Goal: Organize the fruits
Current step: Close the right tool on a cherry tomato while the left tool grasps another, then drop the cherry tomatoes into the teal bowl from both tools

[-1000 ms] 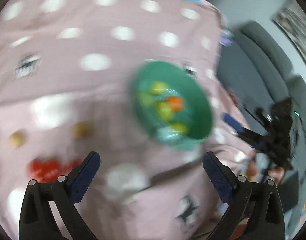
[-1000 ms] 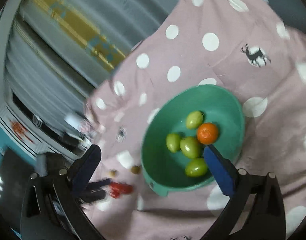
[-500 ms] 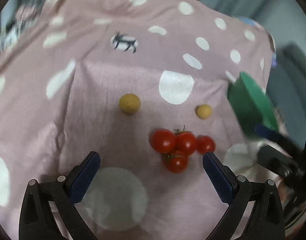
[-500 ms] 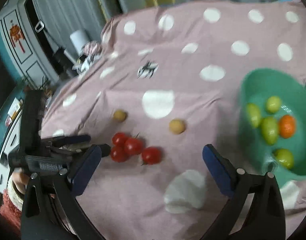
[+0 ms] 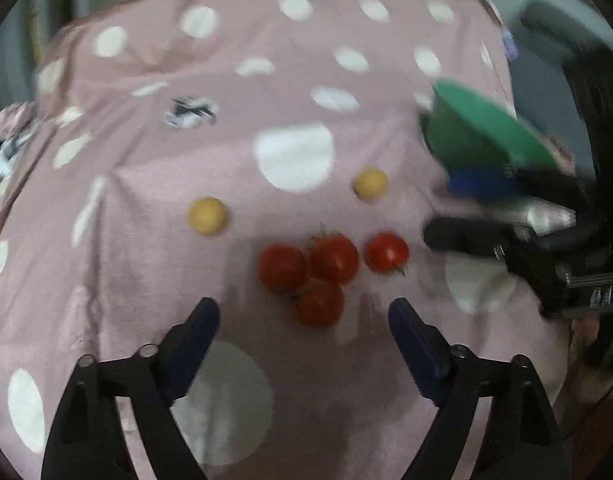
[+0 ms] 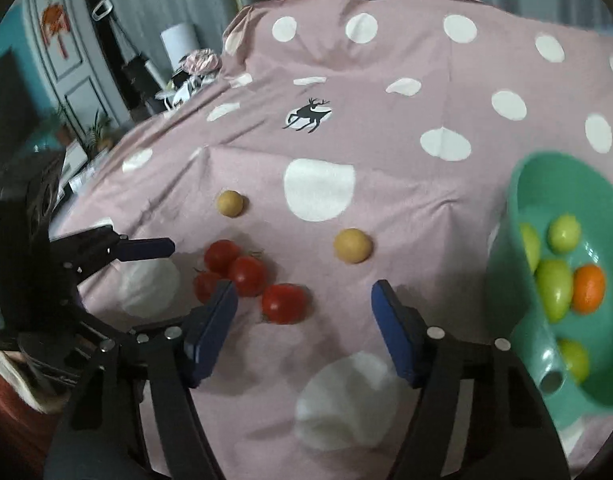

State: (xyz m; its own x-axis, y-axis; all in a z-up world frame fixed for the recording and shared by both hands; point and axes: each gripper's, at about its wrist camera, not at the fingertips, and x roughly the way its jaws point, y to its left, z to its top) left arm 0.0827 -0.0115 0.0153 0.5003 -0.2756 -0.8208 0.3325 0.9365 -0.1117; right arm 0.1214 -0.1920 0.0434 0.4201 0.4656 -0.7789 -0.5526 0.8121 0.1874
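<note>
Left gripper [image 5: 302, 312]: spread wide and empty, low over the pink dotted cloth [image 5: 154, 264], fingers pointing at the tomato group from the near side.
Left yellow fruit [image 5: 207, 216]: on the cloth, up and left of the tomatoes, well apart from both grippers.
Tomato cluster [image 5: 310, 270]: three red tomatoes touching one another just ahead of the left gripper; the nearest one sits on the line between its fingers, a little beyond the tips.
Single tomato [image 6: 284, 303]: lies alone just right of the cluster, apart from it by a small gap; in the right wrist view it sits just ahead of the right gripper, nearer its left finger.
Right yellow fruit [image 6: 353, 245]: beyond the single tomato, between the tomatoes and the bowl.
Right gripper [image 6: 304, 308]: also spread wide and empty, coming at the same fruit from the bowl side.
Green bowl [image 6: 546, 184]: at the far right of the cloth, holding several green fruits and one orange fruit [image 6: 588, 288]; well apart from the tomatoes.
Deciding relation: the cluster lies straight ahead of the left gripper and the single tomato straight ahead of the right; the right gripper is nearer the bowl.
Long axis: the tomatoes are round, so none matters; the cluster as a group spreads across the left gripper's opening.
</note>
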